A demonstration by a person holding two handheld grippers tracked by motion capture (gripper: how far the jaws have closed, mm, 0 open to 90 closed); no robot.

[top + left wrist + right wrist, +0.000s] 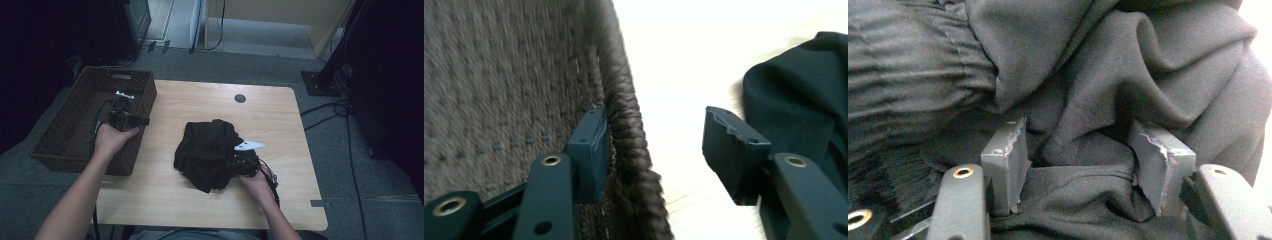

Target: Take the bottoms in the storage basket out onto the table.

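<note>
A crumpled black cloth (207,147) lies heaped in the middle of the wooden table (200,100). My right gripper (235,161) is at the heap's right edge. In the right gripper view its jaws (1075,145) stand apart, pushed into the cloth (1098,65), with a loose fold lying between the pads. A dark woven basket (55,130) sits at the table's left end. My left gripper (124,102) is over the basket's right wall. Its jaws (656,125) are open and straddle the rim (624,115), which rests against the left pad (591,150). The cloth (799,95) shows beyond the right pad.
A round dark cable hole (240,98) sits near the table's far edge. Bare wood (165,195) runs along the front edge. Around the table, cables (330,112) lie on the grey carpet and a dark stand base (320,82) is at the far right.
</note>
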